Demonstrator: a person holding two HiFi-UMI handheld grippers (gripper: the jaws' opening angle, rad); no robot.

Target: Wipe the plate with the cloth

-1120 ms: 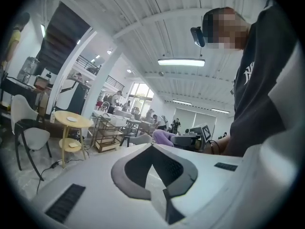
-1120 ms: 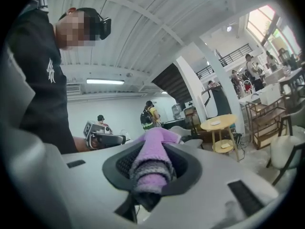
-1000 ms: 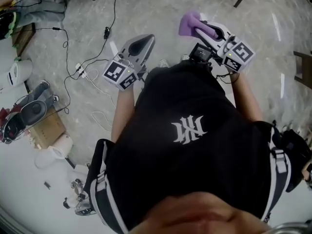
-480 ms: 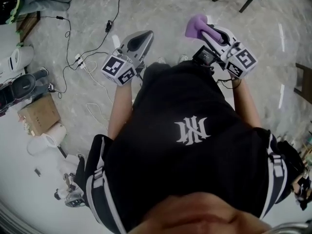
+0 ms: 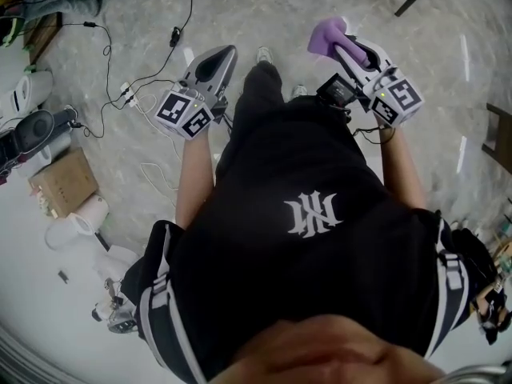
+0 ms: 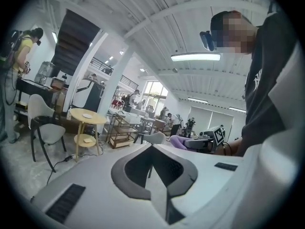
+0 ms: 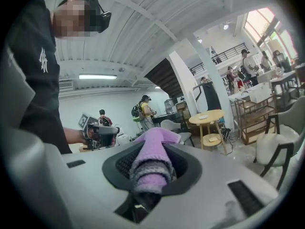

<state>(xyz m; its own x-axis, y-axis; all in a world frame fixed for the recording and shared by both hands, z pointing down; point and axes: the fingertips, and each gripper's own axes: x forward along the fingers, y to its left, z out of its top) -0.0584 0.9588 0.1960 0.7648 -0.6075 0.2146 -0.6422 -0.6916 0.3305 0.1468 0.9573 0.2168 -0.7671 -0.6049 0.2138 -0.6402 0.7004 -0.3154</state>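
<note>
A person [image 5: 312,214] in a black shirt with a white emblem stands over a grey marbled floor [image 5: 120,30], both arms held out ahead, one device in each hand. The right claw [image 5: 346,43] pinches the purple cloth [image 5: 326,35]: the right gripper view shows the knitted fabric bunched and clamped between the two jaws, a folded end sticking out past the tips. The left claw [image 6: 152,150] is pressed together with nothing in it, its jaws meeting in a bare seam, and it points roughly level across the room. In the head view the two sit well apart, the left claw to the left of the person's forward leg [image 5: 260,94] and the right claw to its right, each with its marker cube [image 5: 182,112] toward the body (the cloth touches nothing but the jaws that grip it). Black and white cables [image 5: 132,102] trail over the floor at far left, and a cardboard box [image 5: 64,184] lies nearer, by the left edge. Far across the room stands a round yellow tabletop [image 6: 86,117] with a white chair [image 6: 45,128] beside it; something small and pale lies on it, too small to tell
</note>
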